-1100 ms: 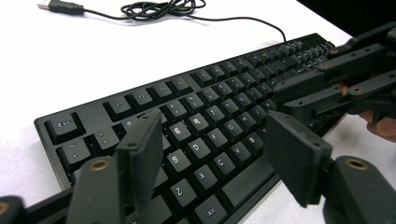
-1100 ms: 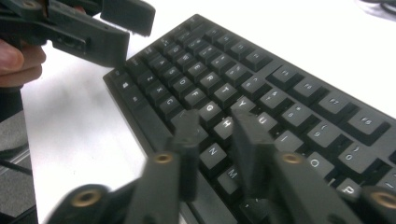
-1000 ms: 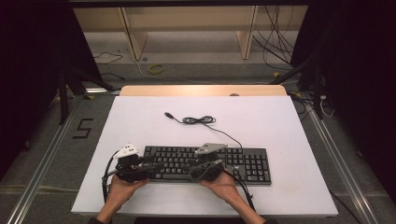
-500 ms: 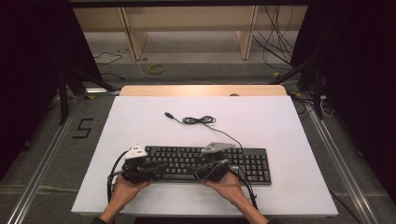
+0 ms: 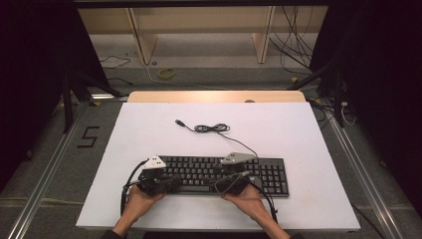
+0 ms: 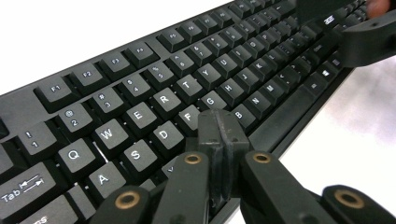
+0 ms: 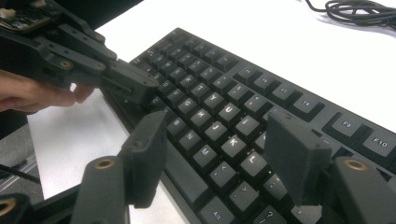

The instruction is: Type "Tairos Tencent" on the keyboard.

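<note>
A black keyboard (image 5: 214, 172) lies near the table's front edge, its cable (image 5: 211, 128) coiled behind it. My left gripper (image 5: 171, 182) hovers over the keyboard's left part. Its jaws have just been closing and now meet with nothing between them, tips (image 6: 218, 123) just above the F and G keys (image 6: 154, 84). My right gripper (image 5: 221, 183) is over the middle of the keyboard. Its jaws have just been opening and stand wide (image 7: 217, 135) above the M, K and L keys (image 7: 219, 79), gripping nothing. The left gripper (image 7: 140, 86) appears beyond it.
The white table (image 5: 298, 134) stretches behind and to both sides of the keyboard. The coiled cable (image 7: 359, 9) lies on it at the back. Beyond the table's far edge are a wooden frame (image 5: 263, 35) and floor cables.
My left gripper has moved right, over the keyboard's left part. My right gripper has stayed in place over the middle keys.
</note>
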`<state>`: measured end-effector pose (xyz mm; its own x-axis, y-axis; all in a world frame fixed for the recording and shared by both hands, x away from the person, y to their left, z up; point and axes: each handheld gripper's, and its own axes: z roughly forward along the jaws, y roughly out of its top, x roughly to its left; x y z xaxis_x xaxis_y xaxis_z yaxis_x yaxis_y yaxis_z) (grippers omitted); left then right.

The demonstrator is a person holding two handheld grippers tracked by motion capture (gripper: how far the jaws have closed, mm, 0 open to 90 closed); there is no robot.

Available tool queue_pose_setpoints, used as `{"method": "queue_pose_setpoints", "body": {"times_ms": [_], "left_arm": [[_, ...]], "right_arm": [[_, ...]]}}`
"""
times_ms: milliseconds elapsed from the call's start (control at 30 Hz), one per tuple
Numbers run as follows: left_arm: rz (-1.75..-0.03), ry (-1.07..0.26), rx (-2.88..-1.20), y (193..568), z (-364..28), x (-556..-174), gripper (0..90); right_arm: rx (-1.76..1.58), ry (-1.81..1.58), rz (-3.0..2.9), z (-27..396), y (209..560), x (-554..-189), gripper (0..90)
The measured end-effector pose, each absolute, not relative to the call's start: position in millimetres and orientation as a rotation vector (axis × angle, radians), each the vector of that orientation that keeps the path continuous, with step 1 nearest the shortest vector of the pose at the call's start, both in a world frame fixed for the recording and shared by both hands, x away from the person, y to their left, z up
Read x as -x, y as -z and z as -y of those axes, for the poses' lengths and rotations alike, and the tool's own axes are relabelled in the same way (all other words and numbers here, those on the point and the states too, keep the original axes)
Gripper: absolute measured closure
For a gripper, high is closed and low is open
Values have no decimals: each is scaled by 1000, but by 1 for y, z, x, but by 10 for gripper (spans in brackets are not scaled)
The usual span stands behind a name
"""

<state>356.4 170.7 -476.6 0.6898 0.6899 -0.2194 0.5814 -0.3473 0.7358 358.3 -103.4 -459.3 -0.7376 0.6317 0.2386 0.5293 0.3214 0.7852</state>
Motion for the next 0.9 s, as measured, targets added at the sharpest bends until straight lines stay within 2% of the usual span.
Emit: {"method": "queue_pose_setpoints", "body": {"times_ms": [167, 900], "left_arm": [[-986, -165, -2056, 478, -170, -358, 890], [-988, -160, -2073, 480, -168, -358, 890]], "right_arm": [[-1080, -1414, -2453, 106, 458, -356, 365], [-1088, -1438, -2422, 123, 456, -345, 350]]}}
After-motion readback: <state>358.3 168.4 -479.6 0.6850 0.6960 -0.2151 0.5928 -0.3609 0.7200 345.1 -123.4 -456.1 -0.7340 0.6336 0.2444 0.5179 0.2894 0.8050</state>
